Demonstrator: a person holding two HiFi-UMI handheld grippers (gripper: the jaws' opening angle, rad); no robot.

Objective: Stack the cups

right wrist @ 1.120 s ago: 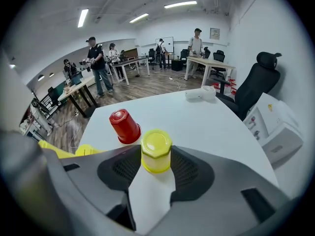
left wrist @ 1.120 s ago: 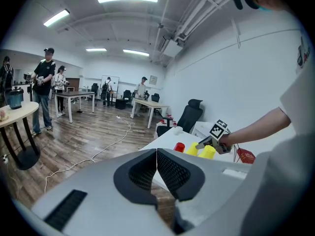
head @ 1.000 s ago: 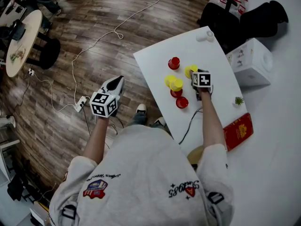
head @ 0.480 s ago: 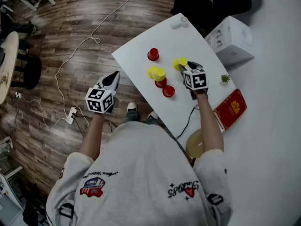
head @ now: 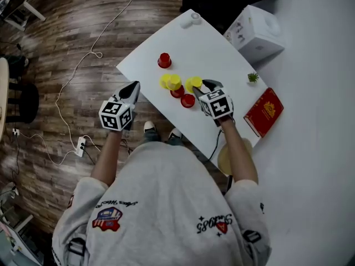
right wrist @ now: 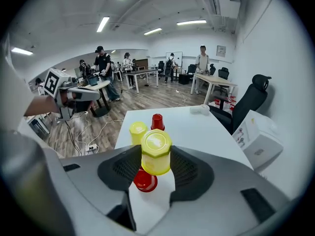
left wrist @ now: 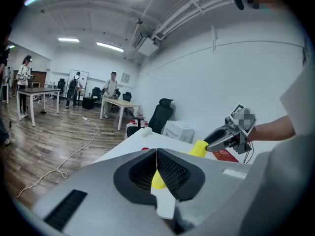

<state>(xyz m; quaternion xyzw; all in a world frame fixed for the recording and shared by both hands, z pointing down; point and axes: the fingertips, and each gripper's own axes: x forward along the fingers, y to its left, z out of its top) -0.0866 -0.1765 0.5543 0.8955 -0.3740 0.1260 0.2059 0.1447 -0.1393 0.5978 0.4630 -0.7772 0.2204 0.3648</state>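
Note:
My right gripper [head: 201, 86] is shut on an upside-down yellow cup [head: 193, 83], which sits between its pads [right wrist: 183, 167] in the right gripper view [right wrist: 156, 151]. Just below and beyond it stands a red cup [right wrist: 145, 180], with another red cup [head: 188, 100] beside it. Two more yellow cups [head: 170, 82] sit close together to the left, and a lone red cup [head: 164, 60] stands farther back. My left gripper [head: 133, 87] hangs off the table's left edge, jaws shut on nothing [left wrist: 156, 163].
The white table [head: 222, 65] carries a small white object [head: 192, 19] at its far corner. A white box [head: 254, 31], a small plant [head: 253, 77] and a red booklet [head: 264, 111] lie to the right. Cables run over the wood floor [head: 83, 65]. People stand in the room behind.
The head view has swung, so the table sits lower left in frame. My right gripper keeps its hold on the yellow cup. My left gripper is closer to the table edge.

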